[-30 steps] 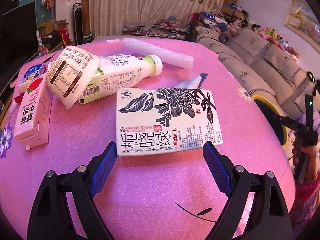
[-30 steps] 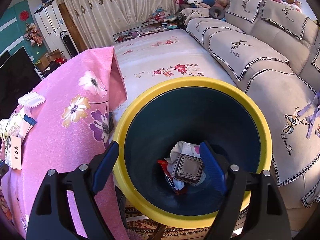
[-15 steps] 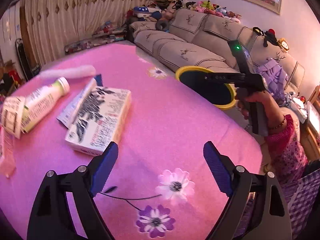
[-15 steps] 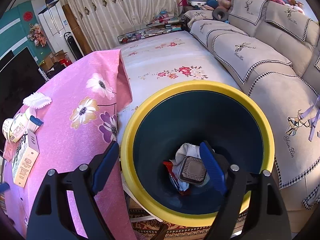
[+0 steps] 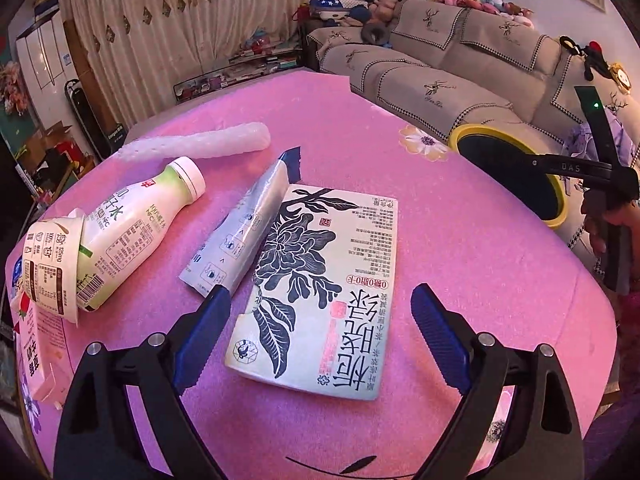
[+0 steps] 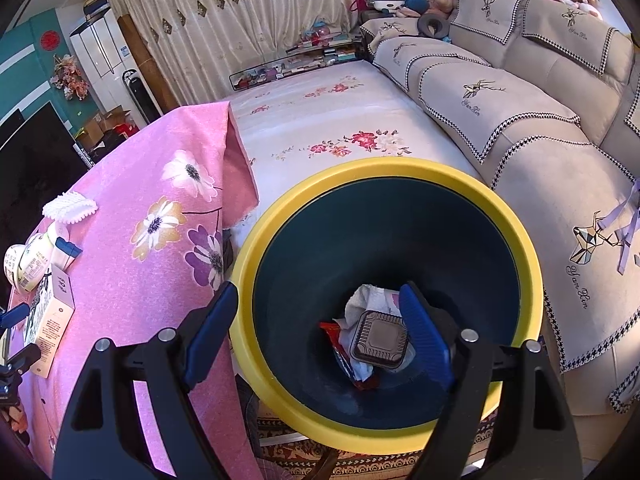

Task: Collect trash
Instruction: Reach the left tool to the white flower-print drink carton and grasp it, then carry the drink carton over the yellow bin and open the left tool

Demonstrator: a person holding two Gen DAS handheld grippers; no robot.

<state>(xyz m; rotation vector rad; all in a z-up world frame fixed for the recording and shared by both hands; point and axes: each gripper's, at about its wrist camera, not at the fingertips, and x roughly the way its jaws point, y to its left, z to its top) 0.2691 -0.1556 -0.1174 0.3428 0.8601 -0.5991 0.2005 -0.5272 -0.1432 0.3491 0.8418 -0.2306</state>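
Two risks attend the released left tool (image 5: 320,320) straddling the flat tea box (image 5: 320,284) on the pink counter (image 5: 460,248): its tip may snag the abutting foil pouch (image 5: 244,232), or slip off low edges, while the right tool (image 6: 316,336) waits agape, empty, over the yellow-rimmed bin (image 6: 516,240).

both tongs, left (image 5: 320,320) and right (image 6: 318,334), gape wide, empty.
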